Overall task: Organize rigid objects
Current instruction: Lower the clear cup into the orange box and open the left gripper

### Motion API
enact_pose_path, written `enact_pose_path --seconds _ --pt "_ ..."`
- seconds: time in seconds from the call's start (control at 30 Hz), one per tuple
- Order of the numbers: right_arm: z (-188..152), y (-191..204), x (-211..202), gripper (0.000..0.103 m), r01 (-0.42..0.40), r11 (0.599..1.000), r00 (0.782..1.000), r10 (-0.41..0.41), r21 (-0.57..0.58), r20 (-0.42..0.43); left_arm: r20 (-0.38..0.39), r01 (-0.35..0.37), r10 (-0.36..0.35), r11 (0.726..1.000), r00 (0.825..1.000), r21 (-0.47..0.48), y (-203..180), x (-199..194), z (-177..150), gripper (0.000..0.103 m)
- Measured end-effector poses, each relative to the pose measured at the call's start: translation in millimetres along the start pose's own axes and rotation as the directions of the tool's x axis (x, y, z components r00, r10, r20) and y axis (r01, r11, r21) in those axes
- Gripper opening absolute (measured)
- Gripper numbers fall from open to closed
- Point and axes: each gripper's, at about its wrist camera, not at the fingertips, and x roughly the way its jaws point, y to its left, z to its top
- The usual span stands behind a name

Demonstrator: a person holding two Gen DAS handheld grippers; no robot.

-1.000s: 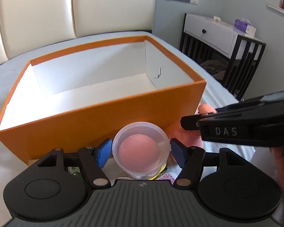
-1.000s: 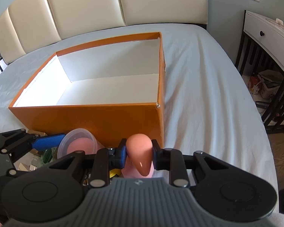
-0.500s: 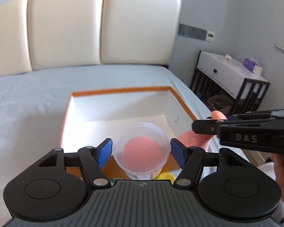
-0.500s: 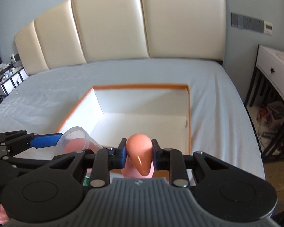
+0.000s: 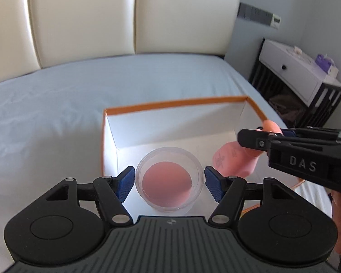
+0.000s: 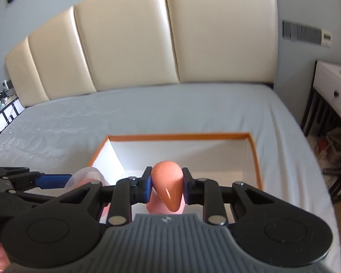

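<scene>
Both grippers have risen from the bed's near edge to above the orange cardboard box [image 5: 177, 102], the left gripper [image 5: 168, 179] clamped on the clear round plastic cup [image 5: 169, 182], the right gripper [image 6: 167, 187] on the pink rounded toy [image 6: 168, 182], so release seems next.

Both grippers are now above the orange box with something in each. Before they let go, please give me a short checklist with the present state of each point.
1. Left gripper grips the clear cup: ok.
2. Right gripper clamps the pink toy: ok.
3. Cup over the orange box opening: ok.
4. Toy over the opening: ok.
5. Box floor bare under both: ok where visible; the part under the grippers is hidden, cannot tell.
6. Grippers apart from each other: ok.
</scene>
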Motion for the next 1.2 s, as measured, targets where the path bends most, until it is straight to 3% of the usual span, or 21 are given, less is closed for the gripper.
enact_pose_path --seconds 0.1,0.43,0.6,1.2 --pt "-8 -4 17 0.025 0.019 1.000 0.999 -0.019 0.003 -0.046 -0.046 0.039 -0.037 0.999 0.998 0.029 0 15 -9 0.077" --pt "-19 -10 42 0.025 0.042 0.999 0.991 -0.046 -0.035 -0.126 -0.150 -0.009 0.032 0.989 0.988 0.148 -9 52 -17 0.077" --pt "-19 -6 46 0.025 0.040 0.998 0.990 -0.047 -0.054 -0.136 -0.193 0.008 0.011 0.995 0.981 0.098 -2 58 -18 0.077" --pt "-15 3 47 0.025 0.047 0.996 0.987 -0.059 -0.081 -0.152 -0.165 0.020 -0.011 0.999 0.986 0.049 8 54 -18 0.081"
